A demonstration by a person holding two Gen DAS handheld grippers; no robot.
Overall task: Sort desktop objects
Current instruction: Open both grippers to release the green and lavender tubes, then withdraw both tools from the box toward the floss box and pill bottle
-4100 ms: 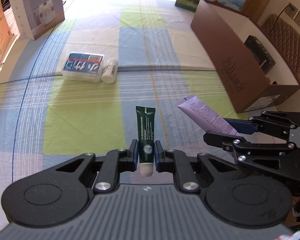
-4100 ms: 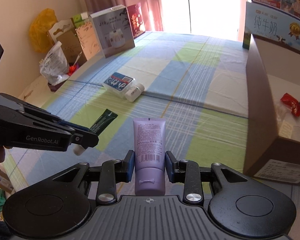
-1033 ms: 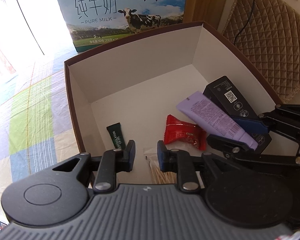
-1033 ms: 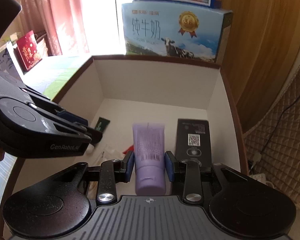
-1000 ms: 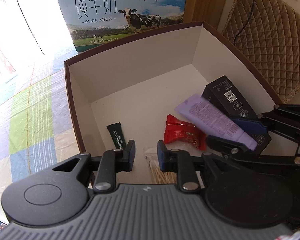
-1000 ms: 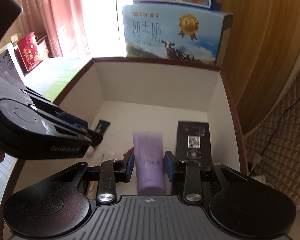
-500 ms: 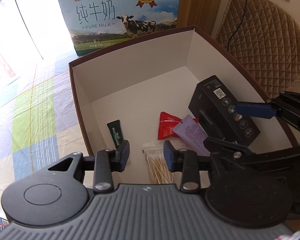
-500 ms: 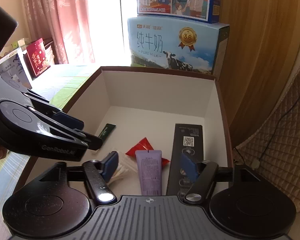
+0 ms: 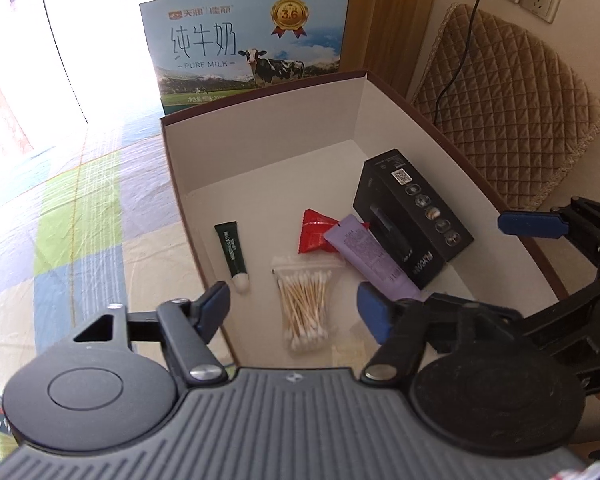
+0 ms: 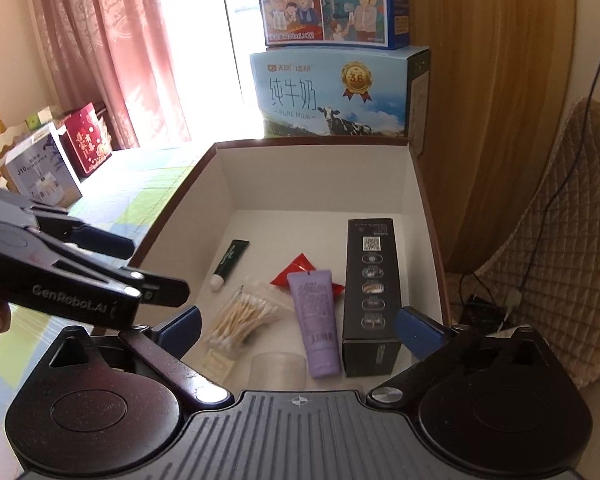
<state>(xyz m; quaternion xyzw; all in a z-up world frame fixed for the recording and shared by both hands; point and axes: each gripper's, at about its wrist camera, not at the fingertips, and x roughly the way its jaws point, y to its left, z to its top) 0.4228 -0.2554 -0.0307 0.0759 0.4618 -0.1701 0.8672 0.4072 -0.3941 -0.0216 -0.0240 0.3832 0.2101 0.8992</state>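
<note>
Both tools hover over the open cardboard box [image 10: 414, 184]; the left gripper [image 9: 294, 310] and right gripper [image 10: 298, 330] have jaws spreading apart, nothing between them. On the box floor, the green tube [image 10: 230, 262] lies at ten o'clock and the purple tube [image 10: 316, 318] at centre, just beside a black carton [image 10: 374, 292] at three o'clock.

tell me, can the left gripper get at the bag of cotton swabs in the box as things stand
Probably yes. The left gripper hangs over the open-topped box, its jaws opening and empty, and the bag of cotton swabs lies uncovered just ahead, apart from the purple tube.
</note>
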